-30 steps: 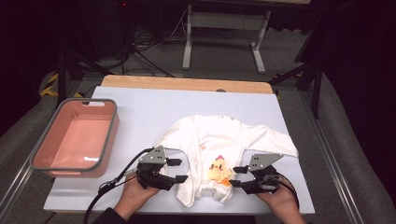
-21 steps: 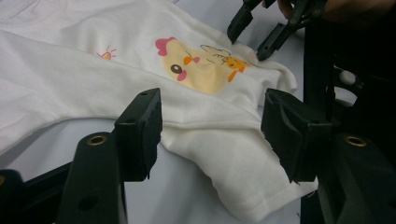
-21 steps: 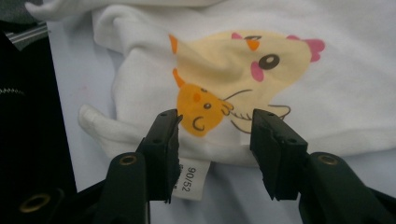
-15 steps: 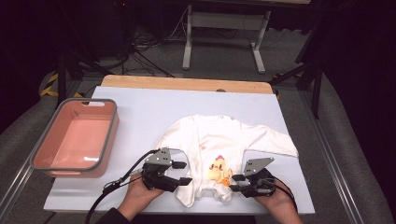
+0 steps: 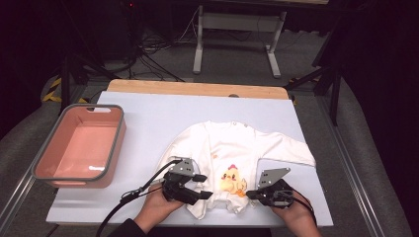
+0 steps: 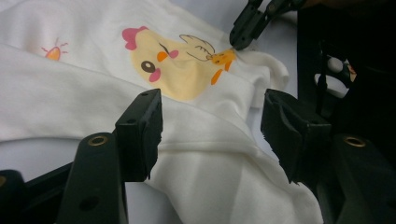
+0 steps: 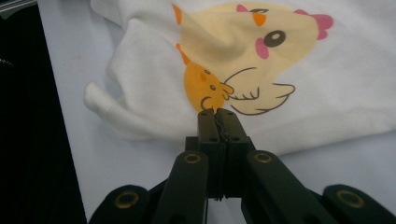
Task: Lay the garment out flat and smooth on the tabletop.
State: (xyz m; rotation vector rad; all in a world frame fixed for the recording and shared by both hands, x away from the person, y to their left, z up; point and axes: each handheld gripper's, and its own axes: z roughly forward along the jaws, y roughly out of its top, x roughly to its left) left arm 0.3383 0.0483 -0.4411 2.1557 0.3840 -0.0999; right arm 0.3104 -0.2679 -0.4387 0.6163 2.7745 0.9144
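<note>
A white baby shirt (image 5: 232, 148) with a yellow chick print lies flat on the white table (image 5: 148, 111), hem towards me. My left gripper (image 5: 205, 186) is open over the shirt's left hem part. In the left gripper view its jaws (image 6: 212, 126) straddle a fold of the cloth (image 6: 70, 93) without pressing it. My right gripper (image 5: 249, 194) has just been closing. In the right gripper view its jaws (image 7: 217, 113) are shut, tips pinching the shirt (image 7: 327, 93) at the small orange chick. Those tips (image 6: 238, 42) also appear in the left gripper view.
An empty pink bin (image 5: 116, 143) with a grey rim stands at the table's left. Cables trail from the left gripper over the front edge. Bare table lies behind the shirt, up to a wooden strip (image 5: 197, 89) at the far edge.
The right gripper's jaws have gone from apart to shut at the shirt's lower print. The left gripper has slid a little to the right over the cloth, still open.
</note>
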